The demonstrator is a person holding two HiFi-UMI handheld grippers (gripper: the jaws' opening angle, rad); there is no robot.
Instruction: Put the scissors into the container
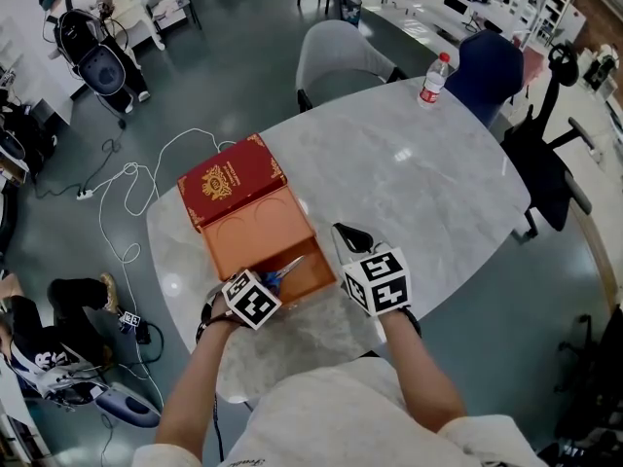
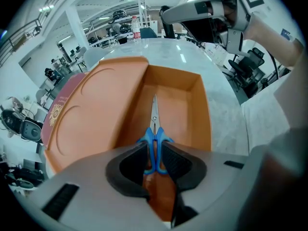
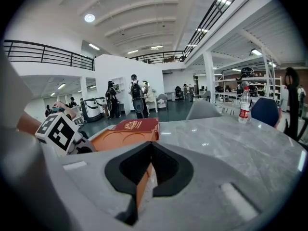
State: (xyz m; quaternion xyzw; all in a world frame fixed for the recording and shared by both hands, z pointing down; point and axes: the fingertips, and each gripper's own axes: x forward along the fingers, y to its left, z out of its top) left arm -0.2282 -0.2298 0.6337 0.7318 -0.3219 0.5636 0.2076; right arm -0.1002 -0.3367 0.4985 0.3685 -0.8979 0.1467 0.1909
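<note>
On the table (image 1: 419, 183): an orange box (image 1: 248, 232) sits at the near left with its red lid (image 1: 232, 178) against its far side. A bottle (image 1: 434, 79) stands at the far edge, well apart.
Hidden from above: the marker cube covers most of the left gripper (image 1: 273, 282). Only a blue and silver sliver of the scissors (image 1: 289, 269) shows past it.
Cut off in the left gripper view: the gripper's own body hides the near end of the box (image 2: 204, 114), and the pads cover the lower half of the scissor handles.
Left gripper (image 2: 154, 154): clenched on the blue handles of the scissors (image 2: 154, 124).
Scissors: inside the deep compartment of the box, with the blades closed and pointing away from the jaws along its length, about midway between the long walls. Whether the tip touches the floor is hard to make out.
Right gripper (image 1: 343, 233): just beside the right wall of the box, towards its near corner.
Right gripper (image 3: 151, 149) jaws: closed, with the pads meeting at their tips. An orange edge of the box (image 3: 115, 138) shows in the slit below them. Whether they pinch it is unclear.
Out of sight in the right gripper view: the scissors, behind the box wall.
</note>
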